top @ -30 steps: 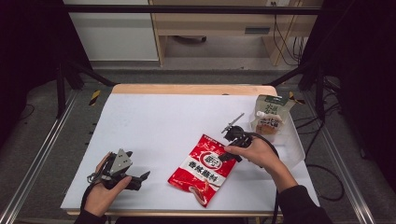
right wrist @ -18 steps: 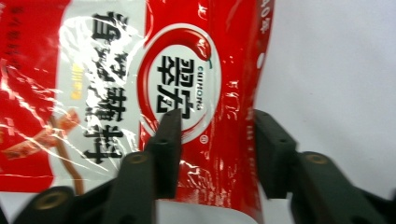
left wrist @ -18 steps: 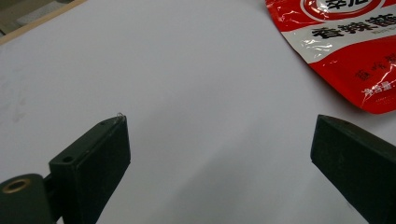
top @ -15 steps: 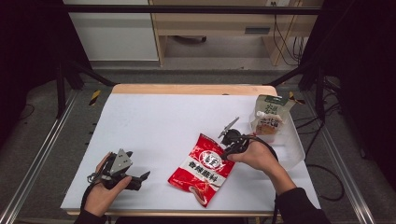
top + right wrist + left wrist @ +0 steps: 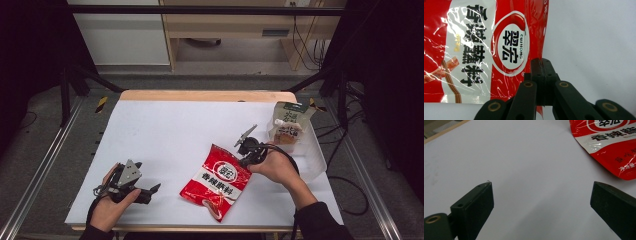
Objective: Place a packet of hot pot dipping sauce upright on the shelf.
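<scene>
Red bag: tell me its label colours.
The bag is red with a white panel and black characters, clearest in the right gripper view.

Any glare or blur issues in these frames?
Right gripper view: white glare streaks on the red packet, print still legible. Left gripper view: near jaws slightly soft, table evenly lit. High view: table bright, surroundings dark, box label unreadable.

A glossy red-and-white plastic snack bag (image 5: 221,181) is showing black characters (white oval logo ringed red) on the plain white table (image 5: 165,135).
</scene>
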`<state>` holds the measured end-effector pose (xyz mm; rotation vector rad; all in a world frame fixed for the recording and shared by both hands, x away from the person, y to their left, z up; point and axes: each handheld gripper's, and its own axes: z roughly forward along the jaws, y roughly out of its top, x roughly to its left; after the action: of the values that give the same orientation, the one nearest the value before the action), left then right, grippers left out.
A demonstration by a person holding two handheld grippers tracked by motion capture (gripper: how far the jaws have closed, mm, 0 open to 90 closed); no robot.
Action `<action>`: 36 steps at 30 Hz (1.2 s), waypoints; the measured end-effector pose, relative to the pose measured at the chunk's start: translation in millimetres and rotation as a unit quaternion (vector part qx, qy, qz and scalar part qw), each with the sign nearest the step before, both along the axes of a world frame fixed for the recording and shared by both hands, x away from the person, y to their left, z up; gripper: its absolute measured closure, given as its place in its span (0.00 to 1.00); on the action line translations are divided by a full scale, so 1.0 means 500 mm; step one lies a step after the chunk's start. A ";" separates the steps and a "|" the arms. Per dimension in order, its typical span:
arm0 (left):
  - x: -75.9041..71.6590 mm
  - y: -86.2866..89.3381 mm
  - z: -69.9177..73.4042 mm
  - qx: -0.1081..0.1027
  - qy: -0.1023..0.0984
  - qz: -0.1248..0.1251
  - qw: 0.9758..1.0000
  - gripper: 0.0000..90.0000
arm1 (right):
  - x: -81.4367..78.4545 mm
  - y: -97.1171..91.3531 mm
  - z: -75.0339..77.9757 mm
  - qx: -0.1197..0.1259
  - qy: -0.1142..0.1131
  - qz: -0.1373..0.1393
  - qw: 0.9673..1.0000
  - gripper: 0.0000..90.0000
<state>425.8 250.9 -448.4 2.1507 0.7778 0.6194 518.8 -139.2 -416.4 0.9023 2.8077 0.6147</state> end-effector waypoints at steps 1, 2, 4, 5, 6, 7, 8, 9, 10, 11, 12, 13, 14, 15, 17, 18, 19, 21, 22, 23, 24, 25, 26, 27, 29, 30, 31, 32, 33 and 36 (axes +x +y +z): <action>0.000 0.000 0.000 0.000 0.000 -0.001 1.000 0.05 | -0.002 0.000 0.002 0.002 -0.001 0.000 1.000 1.00; 0.000 -0.001 -0.001 -0.003 0.000 0.001 1.000 0.05 | -0.002 0.000 0.004 0.003 -0.003 0.001 1.000 1.00; 0.000 0.000 -0.001 -0.003 0.000 0.001 1.000 0.05 | -0.005 0.001 0.009 0.006 -0.004 0.001 1.000 1.00; 0.000 -0.001 -0.001 -0.003 0.000 0.001 1.000 0.05 | -0.007 0.002 0.011 0.008 -0.006 0.001 1.000 1.00; 0.000 -0.001 -0.001 -0.004 0.000 0.001 1.000 0.05 | -0.008 0.003 0.013 0.008 -0.006 0.003 1.000 1.00; 0.000 0.000 0.000 0.000 0.000 0.000 1.000 0.05 | -0.008 0.003 0.014 0.007 -0.008 0.005 1.000 1.00; 0.000 0.000 0.001 -0.001 0.000 0.000 1.000 0.05 | -0.009 0.004 0.016 0.007 -0.007 0.005 1.000 1.00; 0.000 0.000 0.001 -0.004 -0.001 0.001 1.000 0.05 | -0.009 0.005 0.017 0.007 -0.008 0.006 1.000 1.00; 0.000 0.001 0.001 -0.004 -0.002 0.001 1.000 0.05 | -0.009 0.006 0.018 0.008 -0.008 0.004 1.000 1.00; 0.000 0.002 0.001 -0.003 -0.002 0.001 1.000 0.05 | -0.010 0.007 0.019 0.009 -0.008 0.004 1.000 1.00; 0.000 0.002 0.001 -0.003 -0.002 0.002 1.000 0.05 | -0.010 0.007 0.020 0.011 -0.009 0.005 1.000 1.00; 0.000 0.004 0.002 0.001 -0.001 0.001 1.000 0.05 | -0.011 0.007 0.021 0.012 -0.009 0.006 1.000 1.00; 0.001 0.004 0.002 0.003 -0.001 0.001 1.000 0.05 | -0.011 0.007 0.022 0.013 -0.009 0.007 1.000 1.00; 0.001 0.004 0.002 0.003 0.000 0.000 1.000 0.05 | -0.011 0.006 0.023 0.012 -0.011 0.008 1.000 1.00; 0.001 0.004 0.002 0.003 0.000 0.000 1.000 0.05 | -0.011 0.006 0.023 0.012 -0.014 0.010 1.000 1.00; 0.001 0.003 0.002 0.003 0.000 0.000 1.000 0.05 | -0.012 0.006 0.024 0.013 -0.015 0.010 1.000 1.00; 0.001 0.003 0.002 0.003 0.000 -0.001 1.000 0.05 | -0.013 0.007 0.024 0.016 -0.016 0.009 1.000 1.00; 0.001 0.003 0.001 0.003 0.000 -0.001 1.000 0.05 | -0.015 0.008 0.026 0.017 -0.019 0.013 1.000 1.00; 0.001 0.003 0.002 0.003 0.000 -0.001 1.000 0.06 | -0.017 0.009 0.027 0.018 -0.023 0.012 1.000 1.00; 0.001 0.003 0.002 0.003 0.000 -0.001 1.000 0.06 | -0.018 0.010 0.029 0.017 -0.026 0.016 0.999 1.00; 0.001 0.003 0.001 0.003 0.000 -0.001 1.000 0.06 | -0.020 0.012 0.031 0.019 -0.028 0.019 0.999 1.00; 0.001 0.003 0.001 0.003 0.000 -0.001 1.000 0.06 | -0.020 0.013 0.032 0.018 -0.031 0.021 0.999 1.00; 0.001 0.001 0.000 -0.002 0.000 0.000 1.000 0.06 | -0.021 0.014 0.033 0.019 -0.035 0.022 0.999 1.00; 0.001 0.001 0.000 -0.001 0.000 -0.001 1.000 0.06 | -0.022 0.016 0.035 0.020 -0.041 0.027 0.999 1.00; 0.001 0.001 0.001 0.003 0.001 -0.003 1.000 0.06 | -0.023 0.020 0.039 0.024 -0.049 0.027 0.998 1.00; 0.000 0.001 0.000 0.001 0.000 -0.002 1.000 0.06 | -0.023 0.022 0.041 0.024 -0.056 0.030 0.998 1.00; 0.000 0.001 0.000 0.001 0.000 -0.002 1.000 0.06 | -0.025 0.027 0.043 0.026 -0.064 0.033 0.997 1.00; 0.001 0.001 0.000 0.002 0.001 -0.002 1.000 0.06 | -0.027 0.030 0.045 0.028 -0.070 0.038 0.996 1.00; 0.001 0.000 0.000 -0.002 0.001 -0.001 1.000 0.06 | -0.029 0.035 0.047 0.030 -0.073 0.040 0.996 1.00; 0.001 0.001 0.001 -0.001 -0.001 -0.002 1.000 0.06 | -0.034 0.048 0.053 0.029 -0.091 0.051 0.994 1.00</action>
<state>426.4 251.4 -448.1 2.1500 0.7728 0.6177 501.7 -115.2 -390.1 0.6775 2.6976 0.7552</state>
